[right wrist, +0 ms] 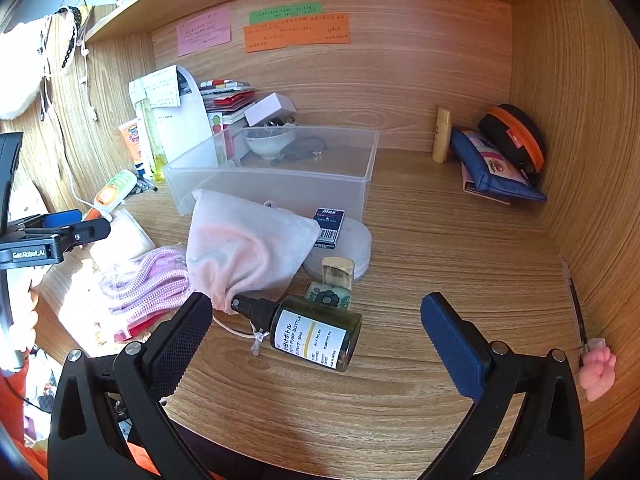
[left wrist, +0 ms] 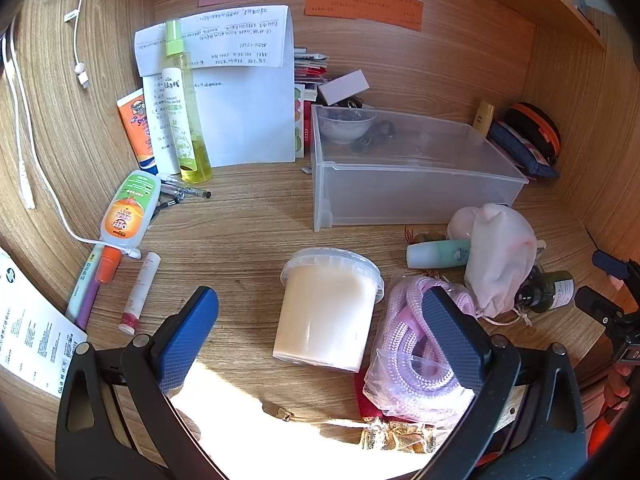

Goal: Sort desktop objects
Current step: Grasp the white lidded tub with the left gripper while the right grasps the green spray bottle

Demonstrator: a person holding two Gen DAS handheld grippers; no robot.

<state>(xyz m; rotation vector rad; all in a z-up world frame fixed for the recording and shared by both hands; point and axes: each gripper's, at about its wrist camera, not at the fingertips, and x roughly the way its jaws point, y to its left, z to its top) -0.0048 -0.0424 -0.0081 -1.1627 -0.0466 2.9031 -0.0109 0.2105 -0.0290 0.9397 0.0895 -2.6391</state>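
My left gripper [left wrist: 320,300] hangs open over the desk. A white lidded tub [left wrist: 328,308] lies between its blue fingers, untouched. A bagged pink rope [left wrist: 412,360] sits by the right finger. My right gripper [right wrist: 316,304] is open too, just above a dark pump bottle [right wrist: 312,332] lying on its side, without touching it. A pale pink cloth pouch [right wrist: 248,248] rests behind that bottle. Behind both stands a clear plastic bin [left wrist: 400,200] with a small bowl [left wrist: 346,124] inside it. A mint roll-on bottle [left wrist: 440,254] lies beside the pouch.
At the left are a yellow spray bottle [left wrist: 184,112], an orange repellent bottle [left wrist: 128,212], a lip balm tube [left wrist: 140,292], pens [left wrist: 188,192] and papers. A blue pencil case [right wrist: 496,172] and a black-and-orange case [right wrist: 516,140] sit at the back right. Wooden walls close in three sides.
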